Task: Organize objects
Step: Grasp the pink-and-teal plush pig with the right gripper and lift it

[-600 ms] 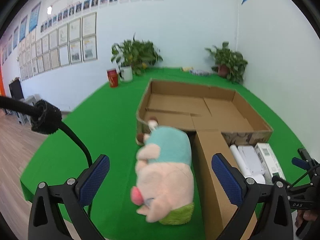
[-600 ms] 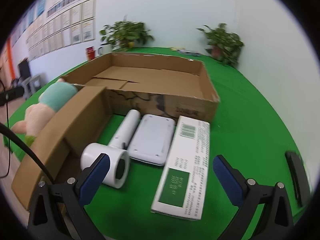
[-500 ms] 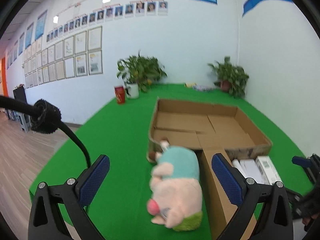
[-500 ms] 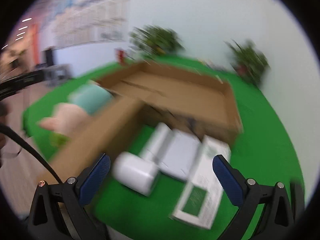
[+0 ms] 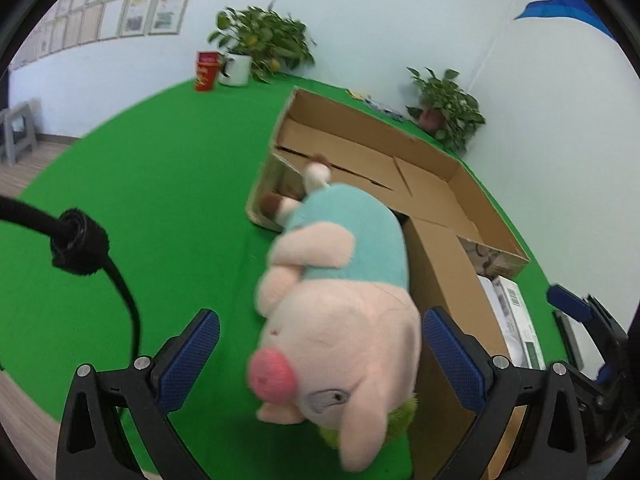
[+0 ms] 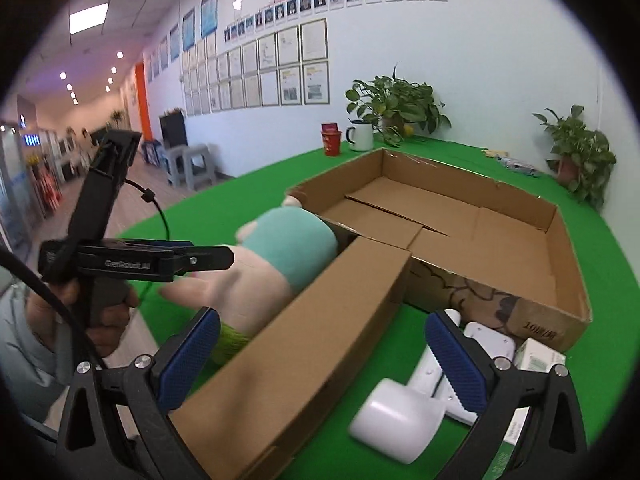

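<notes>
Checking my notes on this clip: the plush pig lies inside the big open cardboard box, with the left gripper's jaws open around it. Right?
Not quite. The plush pig lies on the green tabletop, outside the open cardboard box, against its near corner. The left wrist view shows this. The left gripper does have its jaws open around the pig.

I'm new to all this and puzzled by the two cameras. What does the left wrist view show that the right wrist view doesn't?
Only the left wrist view shows the plush pig's face and the left gripper's open jaws either side of the pig, not pressing it.

Only the right wrist view shows the person's hand holding the left gripper from the side, the stools, the hallway and the white cylinder.

Both show the pig, the open box, its flap, the red cup, the mug and two plants.
</notes>
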